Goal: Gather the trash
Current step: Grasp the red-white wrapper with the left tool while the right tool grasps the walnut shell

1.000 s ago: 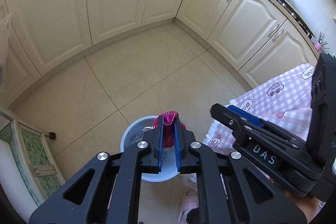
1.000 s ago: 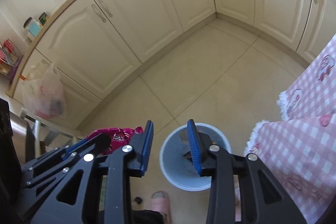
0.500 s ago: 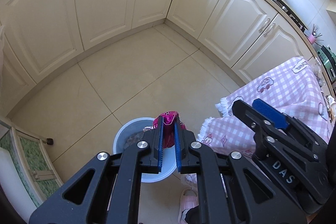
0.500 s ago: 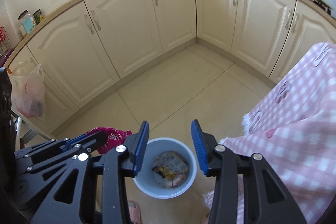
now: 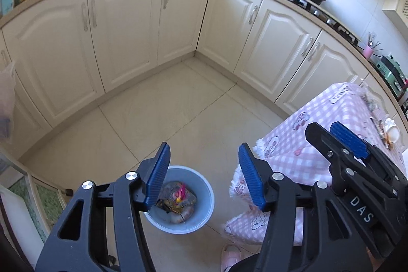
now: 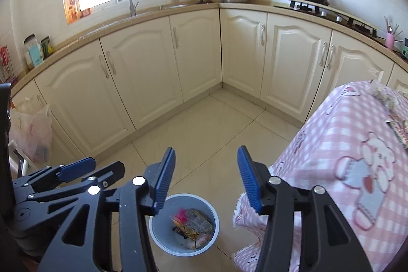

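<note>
Now both tongs hang above the blue bin (image 5: pixel 204 195) on the floor, jaws opening, nothing between them: left tongs (image 5: pixel 204 170), right tongs (image 6: pixel 205 175). Pink wrapper (image 5: pixel 179 194) lies inside bin with other trash.

Blue-grey round bin (image 5: pixel 204 198) on the tile floor, upright, open top – below the left jaws, under and just beside the left-hand pad, well under the gap. Inside: crumpled wrappers (image 5: pixel 177 202) – pink bit on top, yellowish and dark packets, a pale one toward the near wall. From the right wrist view, bin (image 6: pixel 163 233) sits low between those jaws, nearer the left pad; wrappers (image 6: pixel 192 223) heaped loosely, not touching any jaw
</note>
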Action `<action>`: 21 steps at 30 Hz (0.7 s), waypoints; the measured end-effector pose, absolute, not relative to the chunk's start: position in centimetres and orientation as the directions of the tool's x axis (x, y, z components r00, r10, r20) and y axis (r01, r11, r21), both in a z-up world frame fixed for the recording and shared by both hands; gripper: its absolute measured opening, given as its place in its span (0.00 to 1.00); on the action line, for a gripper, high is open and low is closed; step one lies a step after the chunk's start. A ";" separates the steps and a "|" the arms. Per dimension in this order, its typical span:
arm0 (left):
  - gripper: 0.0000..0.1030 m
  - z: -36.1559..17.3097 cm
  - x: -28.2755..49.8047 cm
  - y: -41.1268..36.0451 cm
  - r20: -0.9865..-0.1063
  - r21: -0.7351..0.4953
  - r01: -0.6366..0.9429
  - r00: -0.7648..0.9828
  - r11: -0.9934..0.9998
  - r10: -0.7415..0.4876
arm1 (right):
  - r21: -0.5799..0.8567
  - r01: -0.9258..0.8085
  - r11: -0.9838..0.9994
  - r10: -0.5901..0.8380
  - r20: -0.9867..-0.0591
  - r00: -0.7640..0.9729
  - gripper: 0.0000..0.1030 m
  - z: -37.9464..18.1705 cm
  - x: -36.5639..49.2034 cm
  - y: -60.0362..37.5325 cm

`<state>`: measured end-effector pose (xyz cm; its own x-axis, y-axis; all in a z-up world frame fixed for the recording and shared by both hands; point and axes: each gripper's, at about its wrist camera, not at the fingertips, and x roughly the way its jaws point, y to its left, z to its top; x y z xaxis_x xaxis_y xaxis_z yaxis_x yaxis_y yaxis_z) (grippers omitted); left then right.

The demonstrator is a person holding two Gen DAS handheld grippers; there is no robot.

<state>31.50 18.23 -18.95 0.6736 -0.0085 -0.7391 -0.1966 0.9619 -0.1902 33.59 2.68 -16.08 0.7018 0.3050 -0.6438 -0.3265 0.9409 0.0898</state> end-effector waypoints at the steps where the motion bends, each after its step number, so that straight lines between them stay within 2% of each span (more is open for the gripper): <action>1: 0.53 -18.4 31.3 18.0 -0.732 -0.185 -0.192 0.681 0.964 -0.005 | 0.091 -0.324 0.942 0.305 -0.638 0.707 0.49 -15.7 33.3 2.3; 13: 0.60 -12.5 28.2 12.3 -0.648 -0.151 -0.090 0.761 0.984 -0.030 | 0.109 -0.265 0.958 0.280 -0.543 0.791 0.53 -10.2 29.1 -4.6; 21: 0.62 -11.0 28.4 4.0 -0.631 -0.158 0.071 0.760 0.985 -0.156 | 0.120 -0.115 0.986 0.161 -0.501 0.851 0.56 -8.2 27.0 -14.4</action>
<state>28.38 4.01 -11.04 0.7595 -0.1563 -0.6314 0.0714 0.9849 -0.1578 27.00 -14.43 -8.21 0.8506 0.1607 -0.5006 -0.1154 0.9860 0.1205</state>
